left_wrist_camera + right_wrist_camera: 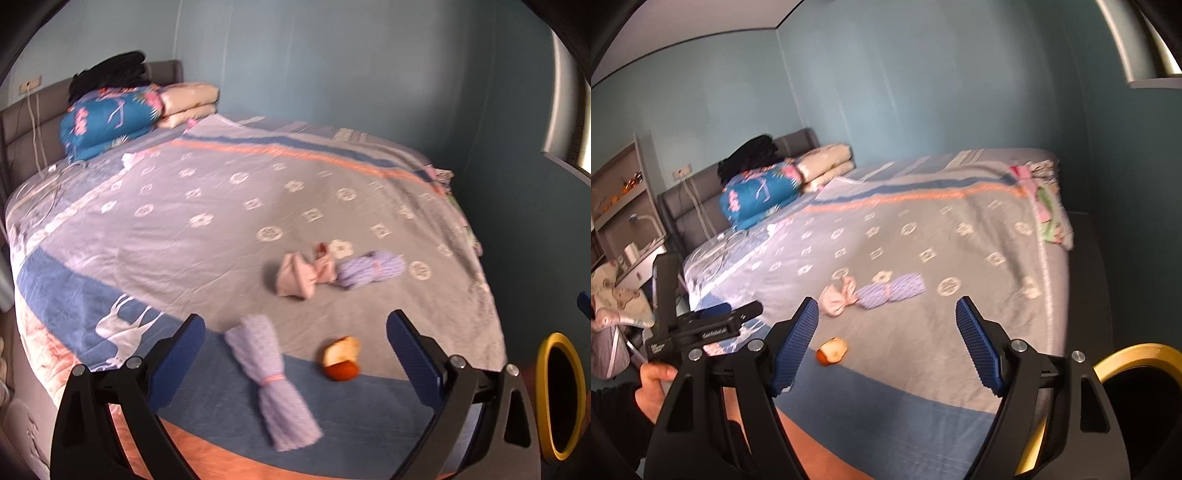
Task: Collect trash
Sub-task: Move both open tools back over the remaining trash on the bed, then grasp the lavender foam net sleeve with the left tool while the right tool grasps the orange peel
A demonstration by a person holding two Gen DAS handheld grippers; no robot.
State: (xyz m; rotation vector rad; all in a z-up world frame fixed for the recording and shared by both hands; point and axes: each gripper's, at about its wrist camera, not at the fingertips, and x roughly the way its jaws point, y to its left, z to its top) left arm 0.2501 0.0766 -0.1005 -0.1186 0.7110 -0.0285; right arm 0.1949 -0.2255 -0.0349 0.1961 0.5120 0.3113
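A half-eaten apple (341, 358) lies on the bed near its front edge; it also shows in the right wrist view (833, 350). My left gripper (295, 343) is open and empty, hovering just short of the apple, which sits between its blue pads. My right gripper (886, 332) is open and empty above the bed, with the apple just left of its left pad. A yellow-rimmed bin (559, 395) stands off the bed's right side, also in the right wrist view (1137, 369).
Rolled lilac socks (273, 384) lie beside the apple. A pink pair (299, 275) and another lilac roll (371, 267) lie farther in. Folded quilts (110, 118) sit at the headboard. A shelf unit (620, 206) stands left of the bed.
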